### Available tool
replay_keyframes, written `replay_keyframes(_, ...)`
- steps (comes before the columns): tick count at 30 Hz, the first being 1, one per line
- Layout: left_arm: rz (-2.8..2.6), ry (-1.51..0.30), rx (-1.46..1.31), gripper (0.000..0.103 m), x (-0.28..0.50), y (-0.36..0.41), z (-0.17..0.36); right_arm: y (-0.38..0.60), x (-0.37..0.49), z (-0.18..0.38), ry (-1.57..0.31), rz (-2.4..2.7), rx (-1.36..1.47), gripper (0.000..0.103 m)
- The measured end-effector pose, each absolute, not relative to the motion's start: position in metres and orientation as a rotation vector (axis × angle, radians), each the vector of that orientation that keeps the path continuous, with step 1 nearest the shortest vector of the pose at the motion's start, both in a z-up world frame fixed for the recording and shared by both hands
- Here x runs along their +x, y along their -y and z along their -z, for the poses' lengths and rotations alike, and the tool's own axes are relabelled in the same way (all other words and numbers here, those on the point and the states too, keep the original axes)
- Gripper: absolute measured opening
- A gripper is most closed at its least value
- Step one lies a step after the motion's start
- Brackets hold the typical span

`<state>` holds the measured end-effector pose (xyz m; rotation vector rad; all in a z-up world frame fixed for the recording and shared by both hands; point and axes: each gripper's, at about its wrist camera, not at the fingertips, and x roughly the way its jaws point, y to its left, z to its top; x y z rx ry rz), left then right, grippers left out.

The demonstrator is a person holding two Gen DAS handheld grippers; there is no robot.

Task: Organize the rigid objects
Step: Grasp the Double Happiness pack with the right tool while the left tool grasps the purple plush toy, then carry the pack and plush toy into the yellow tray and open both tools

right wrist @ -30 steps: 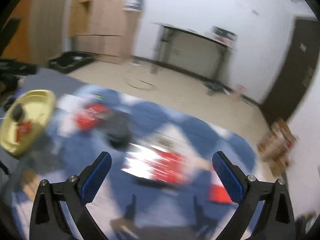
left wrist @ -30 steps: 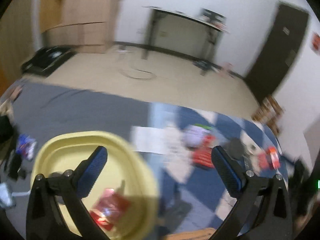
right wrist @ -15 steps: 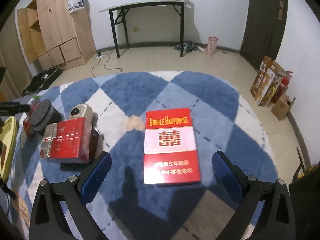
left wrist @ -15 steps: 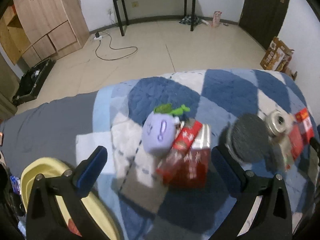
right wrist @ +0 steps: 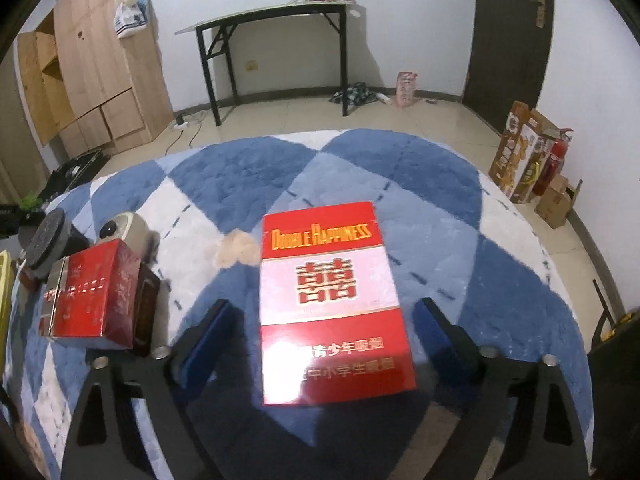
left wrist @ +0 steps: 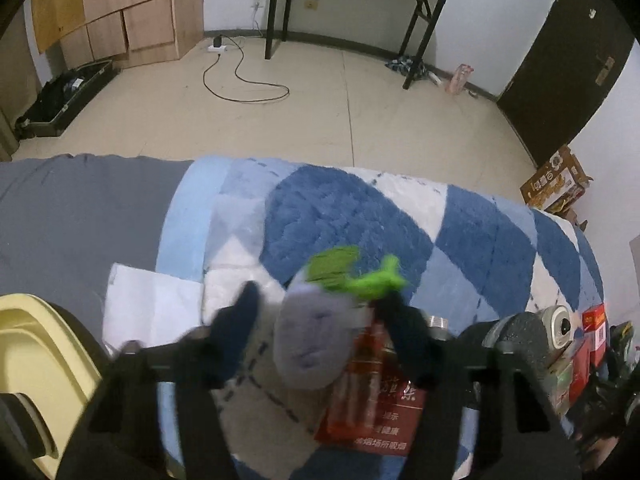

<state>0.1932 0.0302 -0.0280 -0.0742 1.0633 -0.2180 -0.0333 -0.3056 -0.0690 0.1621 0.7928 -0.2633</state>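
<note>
A purple plush toy with green leaves lies on the blue and white rug, partly on a red cigarette pack. My left gripper straddles the toy with its jaws narrowed; the right finger touches it and a small gap shows at the left finger, all blurred. In the right wrist view a large red Double Happiness carton lies flat on the rug. My right gripper stands open, low over the carton's near half, one finger on each side of it.
A yellow tray sits at the left beside a white paper. A red box, a dark round object and a beige round device are clustered left of the carton. Cardboard boxes stand on the floor.
My left gripper swung from over the yellow tray to the purple plush and its jaws narrowed around it. My right gripper came down closer over the red carton.
</note>
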Motion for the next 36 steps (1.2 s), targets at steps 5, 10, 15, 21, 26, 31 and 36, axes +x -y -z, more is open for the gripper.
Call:
replay_keyframes(5,0.204,-1.096,-0.045,0.03,0.196,-0.032,0.035,0.311,-0.033,0.076,-0.768,0.271,0.173,0.075)
replay_keyframes(10,0.188,-1.096,0.066,0.031,0.195,-0.016,0.045,0.311,-0.03,0.077,-0.757,0.262,0.161,0.057)
replay_keyframes(15,0.168,-1.07,0.02,0.029,0.188,-0.021,0.039,0.314,-0.029,0.08,-0.735,0.247,0.16,0.056)
replay_keyframes(21,0.194,-1.036,-0.061,0.029,0.146,-0.042,0.003,0.31,-0.041,0.063,-0.704,0.251,0.121,0.055)
replay_keyframes(26,0.184,-0.963,-0.031,0.029,0.095,-0.077,-0.051,0.313,-0.066,0.026,-0.629,0.265,0.153,0.055)
replay_keyframes(31,0.134,-0.917,-0.051,0.029,0.047,-0.129,-0.089,0.29,-0.09,-0.008,-0.574,0.211,0.11,0.055)
replay_keyframes(36,0.065,-0.875,-0.064,0.029,0.01,-0.178,-0.106,0.241,-0.099,-0.041,-0.552,0.093,0.019,0.055)
